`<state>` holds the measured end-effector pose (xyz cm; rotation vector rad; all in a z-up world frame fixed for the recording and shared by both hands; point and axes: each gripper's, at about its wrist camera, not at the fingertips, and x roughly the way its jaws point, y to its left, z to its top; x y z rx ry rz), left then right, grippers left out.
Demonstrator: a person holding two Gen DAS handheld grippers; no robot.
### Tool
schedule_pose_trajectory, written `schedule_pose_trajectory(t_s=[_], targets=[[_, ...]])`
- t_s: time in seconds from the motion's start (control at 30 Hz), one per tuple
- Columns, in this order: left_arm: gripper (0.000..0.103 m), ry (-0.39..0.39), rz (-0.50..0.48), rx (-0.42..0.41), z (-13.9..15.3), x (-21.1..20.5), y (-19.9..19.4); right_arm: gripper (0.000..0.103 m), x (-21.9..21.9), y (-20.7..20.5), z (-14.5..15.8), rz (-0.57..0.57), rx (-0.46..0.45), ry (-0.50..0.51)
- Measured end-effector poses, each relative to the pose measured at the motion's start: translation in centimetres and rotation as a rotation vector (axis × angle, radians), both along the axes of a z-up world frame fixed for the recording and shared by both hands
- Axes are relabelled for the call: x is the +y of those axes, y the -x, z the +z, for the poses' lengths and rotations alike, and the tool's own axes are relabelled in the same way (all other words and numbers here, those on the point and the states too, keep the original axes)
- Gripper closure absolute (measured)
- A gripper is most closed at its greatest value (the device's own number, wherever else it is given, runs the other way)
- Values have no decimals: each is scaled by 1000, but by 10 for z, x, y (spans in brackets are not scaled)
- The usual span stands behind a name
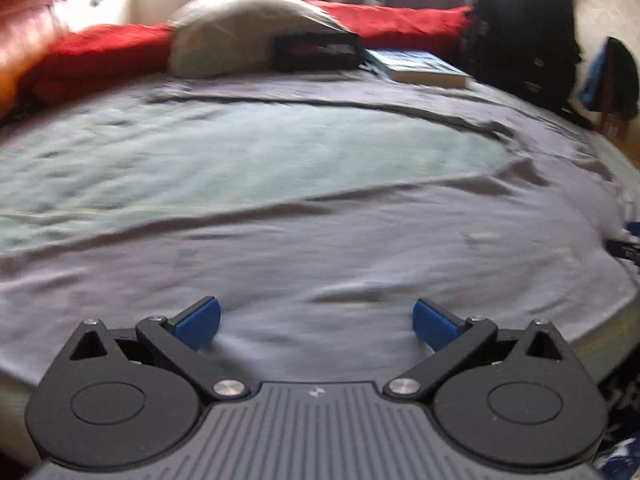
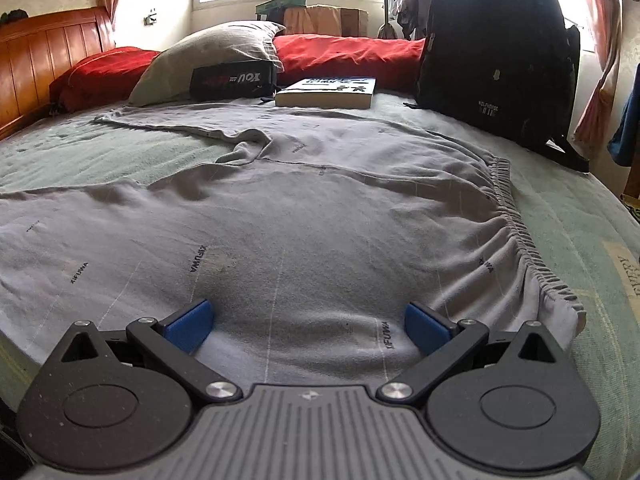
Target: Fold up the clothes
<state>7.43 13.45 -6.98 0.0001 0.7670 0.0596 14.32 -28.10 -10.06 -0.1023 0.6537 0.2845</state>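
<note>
Grey cotton fills the left wrist view: the grey trousers [image 1: 320,208] lie spread across the green bedsheet [image 1: 240,160], which shows as a pale wedge at centre left of the frame. The left claw [image 1: 317,324] sits low at the bottom edge with its blue pads [image 1: 198,322] spread wide, holding nothing, the cloth lying between and beneath them. This view is motion-blurred. At the top of the frame a grey pillow [image 1: 240,32] rests against a red blanket [image 1: 100,52], with a black pouch [image 1: 316,50] and a book [image 1: 420,66] just beside it, and a black backpack [image 1: 524,28] at upper right.

In the sharper right wrist view, the trousers [image 2: 300,220] cover the centre of the bed, their gathered elastic waistband [image 2: 524,240] curving down the right side of the frame and one leg running toward the upper left. Small printed lettering dots the fabric. The right claw [image 2: 307,326] is likewise wide open and empty at the bottom edge, its pads over the near part of the garment. A wooden headboard [image 2: 44,56] stands at far left; the pillow [image 2: 208,60], pouch [image 2: 234,78], book [image 2: 328,92] and backpack [image 2: 496,52] line the top.
</note>
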Motion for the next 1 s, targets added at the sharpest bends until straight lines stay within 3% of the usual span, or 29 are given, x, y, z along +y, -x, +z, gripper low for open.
schedule_pose_trajectory(t_s=[0.1, 0.2, 0.27, 0.53, 0.63, 0.73, 0.87, 1.0], targets=[[1, -15, 88, -21, 1, 27, 11, 0, 1, 0, 0, -7, 2, 3], [1, 49, 144, 38, -13, 56, 21, 0, 2, 1, 1, -14, 3, 7], [1, 96, 152, 3, -13, 70, 33, 0, 3, 1, 1, -18, 6, 10], [1, 116, 230, -83, 9, 125, 27, 0, 5, 0, 2, -34, 11, 20], [1, 150, 284, -42, -1, 154, 12, 0, 6, 1, 2, -39, 10, 23], [1, 119, 382, 23, -11, 171, 6, 0, 7, 1, 2, -46, 14, 26], [1, 59, 369, 17, 0, 154, 6, 0, 7, 1, 1, -50, 10, 23], [1, 14, 228, -15, 13, 111, 0, 0, 8, 0, 2, -51, 15, 26]])
